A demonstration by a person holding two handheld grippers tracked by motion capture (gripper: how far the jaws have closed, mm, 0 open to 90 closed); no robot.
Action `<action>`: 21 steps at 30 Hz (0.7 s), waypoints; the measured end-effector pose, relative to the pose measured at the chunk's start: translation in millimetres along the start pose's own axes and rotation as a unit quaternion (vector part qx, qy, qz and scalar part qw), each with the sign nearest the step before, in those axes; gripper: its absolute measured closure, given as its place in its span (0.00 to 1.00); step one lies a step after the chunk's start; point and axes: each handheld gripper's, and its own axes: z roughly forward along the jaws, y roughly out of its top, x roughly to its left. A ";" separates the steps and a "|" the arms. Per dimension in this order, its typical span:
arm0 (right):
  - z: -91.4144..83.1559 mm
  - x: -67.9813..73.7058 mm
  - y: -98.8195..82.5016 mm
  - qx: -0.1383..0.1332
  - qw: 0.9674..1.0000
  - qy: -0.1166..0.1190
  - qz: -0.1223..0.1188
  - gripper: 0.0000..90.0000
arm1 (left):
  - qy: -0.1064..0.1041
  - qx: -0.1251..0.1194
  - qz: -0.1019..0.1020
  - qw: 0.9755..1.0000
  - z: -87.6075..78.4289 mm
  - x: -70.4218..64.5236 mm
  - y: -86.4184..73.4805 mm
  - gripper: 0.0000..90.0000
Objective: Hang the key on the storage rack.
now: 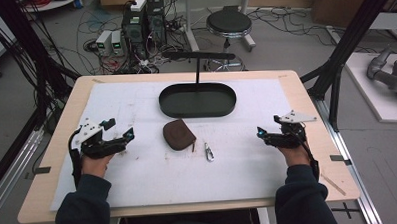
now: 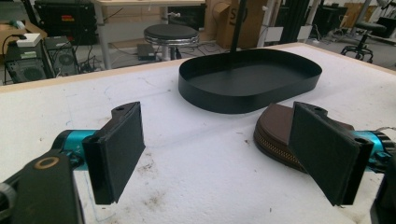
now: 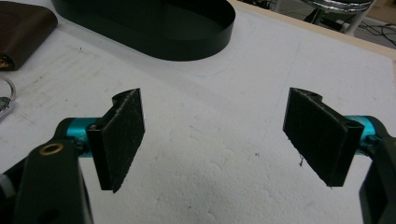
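Note:
A brown zip pouch [image 1: 179, 134] lies at the middle of the white mat, just in front of a black oval tray [image 1: 226, 105]. A small metal clip [image 1: 209, 152] rests to the pouch's right. My left gripper [image 1: 119, 128] hovers open left of the pouch, with nothing between its jaws. In the left gripper view, the pouch [image 2: 275, 122] sits partly behind the right jaw, and the tray [image 2: 250, 79] is beyond. My right gripper [image 1: 269, 125] is open and holds nothing, out to the right of the clip. The right gripper view shows the tray [image 3: 154, 28], the pouch's corner [image 3: 21, 28] and the clip's ring [image 3: 5, 99].
A thin black post with a crossbar [image 1: 198, 56] rises from the tray's far side. The white mat [image 1: 139, 179] covers most of the wooden table [image 1: 306, 95]. Beyond the far edge are a stool [image 1: 228, 24], computer towers [image 1: 143, 24] and floor cables. Black frame struts [image 1: 342, 47] stand at the right.

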 end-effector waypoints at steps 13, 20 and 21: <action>2.0 4.7 -0.2 -0.001 1.000 0.009 0.003 0.23 | -0.002 0.004 -0.001 1.000 6.3 -2.6 -1.4 0.21; 2.6 16.1 4.9 -0.014 1.000 0.018 0.004 0.23 | -0.002 -0.005 0.001 1.000 -0.4 -3.0 -0.2 0.22; 2.7 18.3 6.3 -0.015 1.000 0.021 0.002 0.23 | -0.003 -0.004 0.002 1.000 -1.7 -2.2 -0.2 0.22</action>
